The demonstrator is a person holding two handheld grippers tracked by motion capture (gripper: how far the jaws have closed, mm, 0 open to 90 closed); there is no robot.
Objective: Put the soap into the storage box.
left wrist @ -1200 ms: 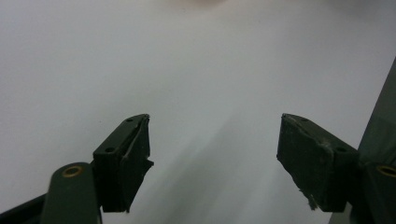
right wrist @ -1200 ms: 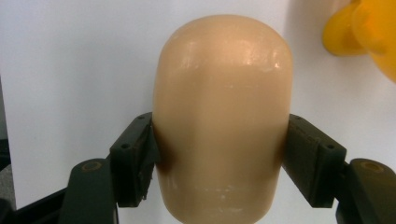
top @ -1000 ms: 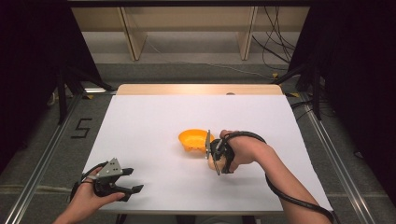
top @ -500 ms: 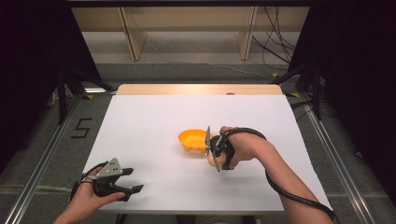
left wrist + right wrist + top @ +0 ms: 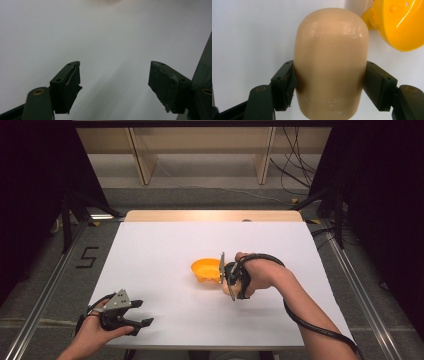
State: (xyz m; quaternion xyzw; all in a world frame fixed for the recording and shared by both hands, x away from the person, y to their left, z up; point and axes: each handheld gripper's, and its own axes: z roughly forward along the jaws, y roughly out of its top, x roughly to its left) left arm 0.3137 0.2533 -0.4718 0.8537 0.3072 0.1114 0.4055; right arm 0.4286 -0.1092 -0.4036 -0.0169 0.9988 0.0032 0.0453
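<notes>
My right gripper point(image 5: 227, 282) is shut on a smooth beige rounded object point(image 5: 330, 62), its black pads point(image 5: 284, 85) pressing on both sides. In the high view the beige object point(image 5: 226, 290) hangs just right of an orange plastic bowl point(image 5: 206, 270) near the middle of the white table point(image 5: 165, 245). The right gripper view shows the orange bowl point(image 5: 399, 25) at its upper right, close beside the object. At the table's front left corner, my left gripper point(image 5: 144, 313) is open; in the left gripper view the left gripper point(image 5: 115, 67) has only bare table between its jaws.
A wooden strip point(image 5: 210, 216) runs along the table's far edge, with shelf legs and cables on the floor beyond. Metal rails point(image 5: 45, 285) flank both sides of the table. A black cable point(image 5: 310, 325) trails from the right hand along the forearm.
The right hand with the beige object has shifted only slightly beside the bowl. The bowl and the left gripper have stayed in place.
</notes>
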